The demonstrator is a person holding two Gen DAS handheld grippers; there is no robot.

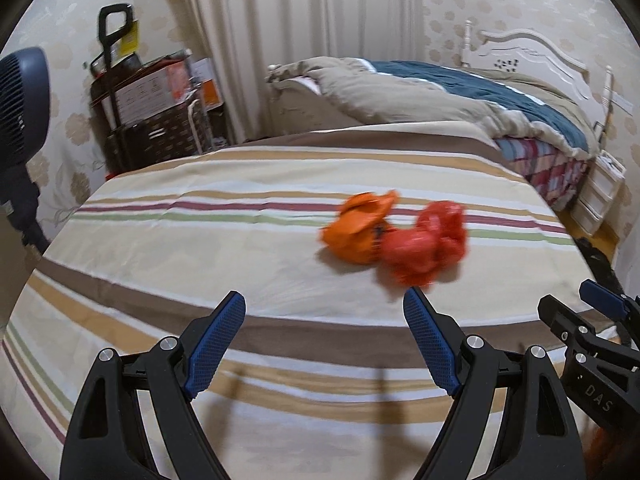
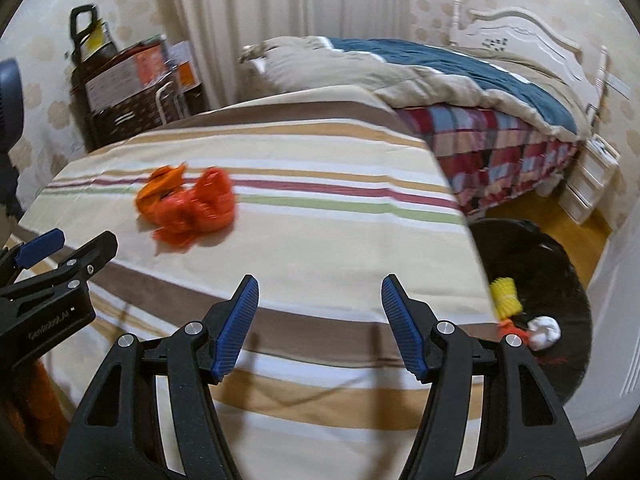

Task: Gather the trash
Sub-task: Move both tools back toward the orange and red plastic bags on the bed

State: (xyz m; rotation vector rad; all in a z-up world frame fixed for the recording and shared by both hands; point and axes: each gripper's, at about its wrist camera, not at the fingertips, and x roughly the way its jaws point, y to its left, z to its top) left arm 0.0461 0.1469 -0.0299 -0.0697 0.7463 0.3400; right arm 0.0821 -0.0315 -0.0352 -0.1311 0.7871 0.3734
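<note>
Trash: orange wad (image 1: 359, 229) and red wad (image 1: 428, 245) touching, on striped table (image 1: 200, 248). Left claw (image 1: 325, 312) apart, empty, near wads. Right claw (image 2: 320, 294) apart, empty. Black bin (image 2: 560, 280) beside table.

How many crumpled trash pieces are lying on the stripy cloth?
2: an orange wad and a red wad, touching side by side on the striped cloth. None looks hidden.
</note>
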